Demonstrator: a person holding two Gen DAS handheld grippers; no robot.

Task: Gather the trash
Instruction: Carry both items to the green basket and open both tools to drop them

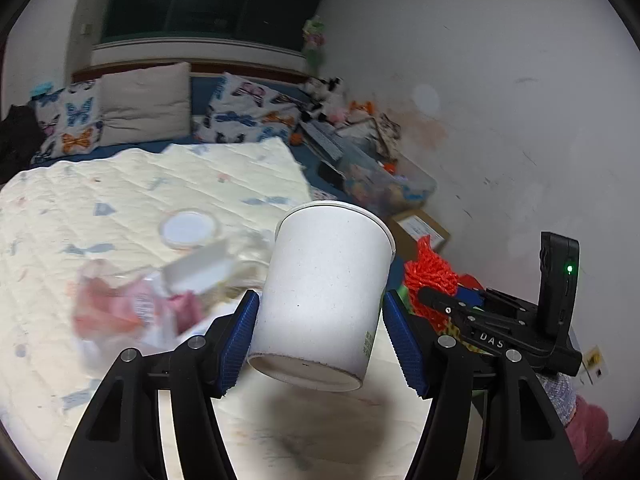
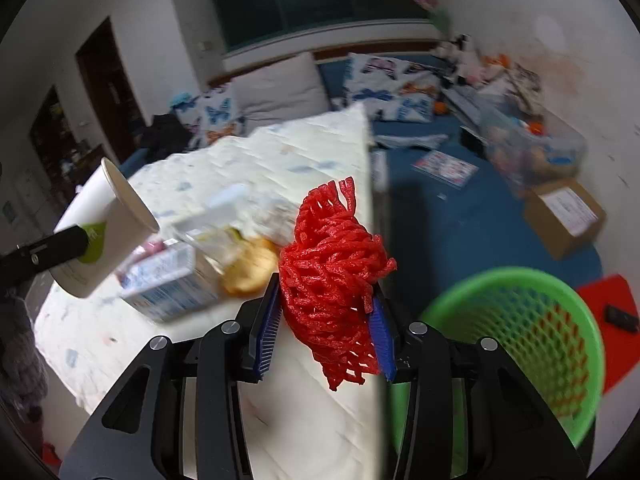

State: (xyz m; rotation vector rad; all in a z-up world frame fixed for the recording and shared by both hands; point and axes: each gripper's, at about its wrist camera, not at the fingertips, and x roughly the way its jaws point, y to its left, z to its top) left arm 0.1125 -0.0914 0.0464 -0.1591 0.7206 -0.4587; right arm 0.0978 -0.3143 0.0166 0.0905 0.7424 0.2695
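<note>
My left gripper (image 1: 320, 336) is shut on a white paper cup (image 1: 326, 292), held above the quilt; the cup also shows at the left of the right wrist view (image 2: 102, 232). My right gripper (image 2: 326, 324) is shut on a red foam fruit net (image 2: 334, 276), which also shows in the left wrist view (image 1: 430, 276). A green mesh waste basket (image 2: 520, 344) stands on the floor just right of the right gripper. More trash lies on the quilt: a white carton (image 2: 168, 280), a round yellowish item (image 2: 250, 266), pink wrappers (image 1: 120, 304) and a round lid (image 1: 188, 228).
The cream quilt (image 1: 120, 184) covers a raised surface whose edge (image 2: 372, 208) runs past the right gripper. Behind are butterfly pillows (image 1: 72, 120), a cluttered clear bin (image 1: 384, 176) and a cardboard box (image 2: 564, 216) on the blue floor by the wall.
</note>
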